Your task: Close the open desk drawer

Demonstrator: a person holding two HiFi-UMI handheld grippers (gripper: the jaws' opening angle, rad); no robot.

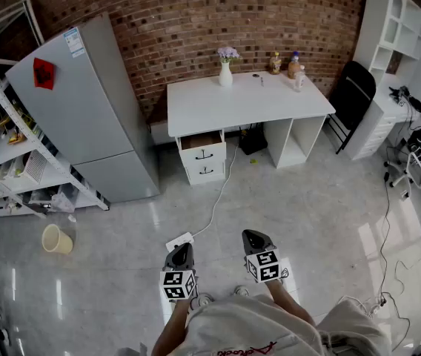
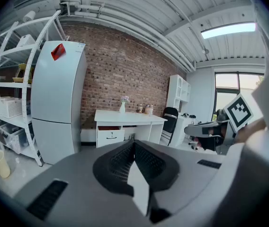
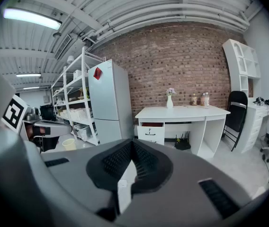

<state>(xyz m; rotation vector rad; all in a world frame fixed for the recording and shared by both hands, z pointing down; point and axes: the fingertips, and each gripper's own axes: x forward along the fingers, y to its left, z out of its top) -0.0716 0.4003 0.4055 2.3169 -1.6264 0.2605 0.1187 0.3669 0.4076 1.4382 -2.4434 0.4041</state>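
Note:
A white desk (image 1: 244, 99) stands against the brick wall, far ahead of me. Its top drawer (image 1: 202, 145) is pulled out, with a shut drawer (image 1: 205, 170) below it. In the left gripper view the open drawer (image 2: 110, 134) shows small under the desk (image 2: 127, 117), and in the right gripper view the drawer (image 3: 150, 132) sits under the desk (image 3: 184, 111). My left gripper (image 1: 181, 255) and right gripper (image 1: 254, 240) hang side by side over the floor, well short of the desk. Both are shut with nothing between the jaws.
A grey fridge (image 1: 84, 110) stands left of the desk, with a metal shelf rack (image 1: 3, 154) beyond it. A beige bin (image 1: 56, 239) sits on the floor at left. A white cable and power strip (image 1: 179, 240) lie just ahead. A black chair (image 1: 351, 99) and white shelving (image 1: 388, 35) are at right.

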